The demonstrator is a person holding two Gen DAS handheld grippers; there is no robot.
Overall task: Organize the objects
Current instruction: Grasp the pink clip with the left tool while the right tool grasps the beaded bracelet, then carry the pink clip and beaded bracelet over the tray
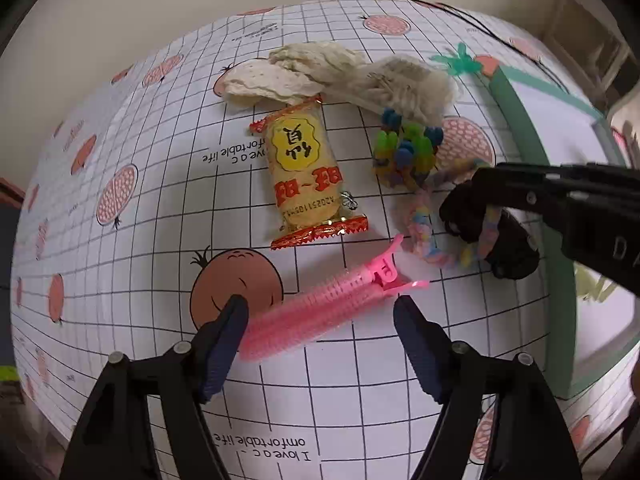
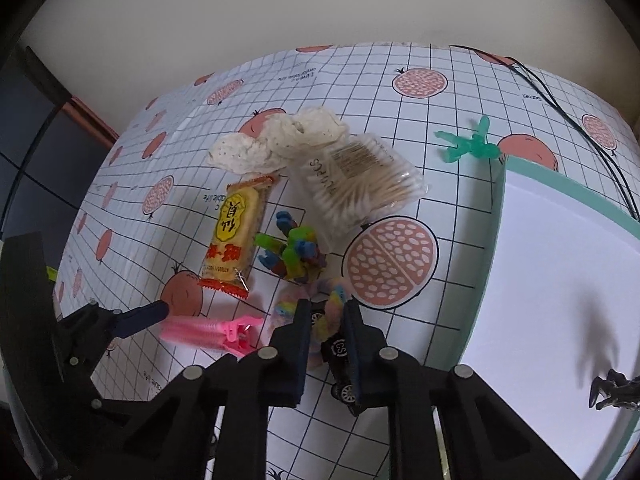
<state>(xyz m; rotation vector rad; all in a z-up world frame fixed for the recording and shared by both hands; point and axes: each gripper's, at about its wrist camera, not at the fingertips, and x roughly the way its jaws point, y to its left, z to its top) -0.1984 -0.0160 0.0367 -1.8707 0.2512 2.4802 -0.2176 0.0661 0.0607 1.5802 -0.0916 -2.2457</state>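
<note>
A pink hair clip (image 1: 320, 304) lies on the gridded tablecloth between the fingers of my open left gripper (image 1: 320, 320); it also shows in the right wrist view (image 2: 208, 330). My right gripper (image 2: 326, 320) is shut on a black toy car (image 2: 340, 360) with a pastel twisted band (image 2: 326, 316) draped over it; the car (image 1: 492, 232) and gripper (image 1: 476, 178) show at the right of the left wrist view. A yellow snack packet (image 1: 308, 172), colourful plastic toy (image 1: 404, 152) and bag of cotton swabs (image 2: 360, 176) lie beyond.
A white tray with green rim (image 2: 486, 260) sits at the right, holding a dark toy figure (image 2: 616, 394). A green plastic figure (image 2: 468, 144) lies behind it. White crackers (image 2: 276, 140) lie at the back. A black cable (image 2: 560, 108) runs at the far right.
</note>
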